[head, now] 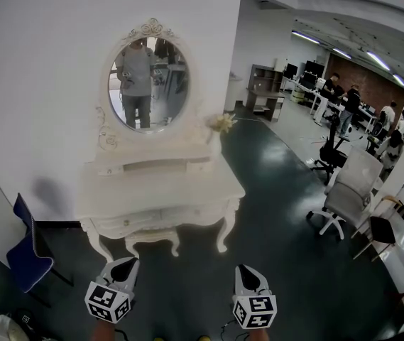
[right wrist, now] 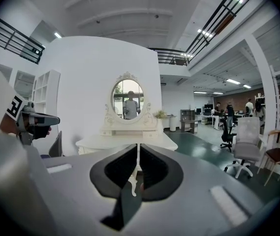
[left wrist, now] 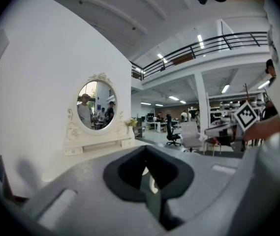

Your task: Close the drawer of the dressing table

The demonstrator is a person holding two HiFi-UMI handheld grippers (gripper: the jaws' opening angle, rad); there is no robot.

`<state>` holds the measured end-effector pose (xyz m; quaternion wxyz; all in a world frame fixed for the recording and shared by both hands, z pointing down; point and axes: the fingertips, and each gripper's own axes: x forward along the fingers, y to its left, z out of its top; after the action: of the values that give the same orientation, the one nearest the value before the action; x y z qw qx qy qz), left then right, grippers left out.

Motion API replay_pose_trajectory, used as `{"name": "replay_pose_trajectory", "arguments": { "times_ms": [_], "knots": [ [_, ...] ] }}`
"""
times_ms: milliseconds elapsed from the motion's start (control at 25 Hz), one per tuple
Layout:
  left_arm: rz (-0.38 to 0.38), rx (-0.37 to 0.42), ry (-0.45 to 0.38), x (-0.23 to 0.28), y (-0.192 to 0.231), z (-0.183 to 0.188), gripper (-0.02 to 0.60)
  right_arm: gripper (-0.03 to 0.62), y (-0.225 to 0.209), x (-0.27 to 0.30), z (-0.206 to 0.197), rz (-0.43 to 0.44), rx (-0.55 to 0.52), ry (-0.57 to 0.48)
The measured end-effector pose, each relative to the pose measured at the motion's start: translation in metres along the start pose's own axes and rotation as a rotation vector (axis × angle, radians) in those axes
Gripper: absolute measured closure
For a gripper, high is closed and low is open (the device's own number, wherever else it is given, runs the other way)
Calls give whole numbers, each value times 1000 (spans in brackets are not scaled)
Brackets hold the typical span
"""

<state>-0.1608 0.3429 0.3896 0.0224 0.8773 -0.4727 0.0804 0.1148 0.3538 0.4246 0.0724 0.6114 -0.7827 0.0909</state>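
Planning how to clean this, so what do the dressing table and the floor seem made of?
Dressing table: probably painted wood, cream-white satin, judging by carved curved legs. Floor: dark glossy coating, maybe epoxy over concrete; it reflects light.

The dressing table (head: 160, 190) looks cream-painted and smooth, its oval mirror (head: 148, 84) glassy, the dark floor (head: 287, 190) glossy

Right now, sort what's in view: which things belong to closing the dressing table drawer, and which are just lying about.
For the job: dressing table, front drawer, left gripper, right gripper.
Just lying about: blue chair, white office chair, black office chair, flowers.
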Motion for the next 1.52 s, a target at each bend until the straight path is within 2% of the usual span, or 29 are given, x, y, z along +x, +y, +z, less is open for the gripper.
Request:
{"name": "replay_pose_trajectory", "arguments": {
  "times_ms": [120,280,520,680,1080,1520],
  "knots": [
    [-2,-2,1,1,-1,0,583,579,0,0,1,-3,-8,-3],
    [1,-5,7,3,-1,-2,583,509,-1,4,1,0,-13,-5],
    [-2,-7,17,5,-4,-6,583,508,-3,7,-2,3,2,4],
    [-6,-2,28,11,-12,-7,583,508,-11,9,-1,18,57,1],
    [20,15,26,42,-35,3,583,508,-49,18,6,31,1,-26],
    [54,3,33,84,-67,-11,583,508,-98,39,-5,66,-41,-23]
  ]
}}
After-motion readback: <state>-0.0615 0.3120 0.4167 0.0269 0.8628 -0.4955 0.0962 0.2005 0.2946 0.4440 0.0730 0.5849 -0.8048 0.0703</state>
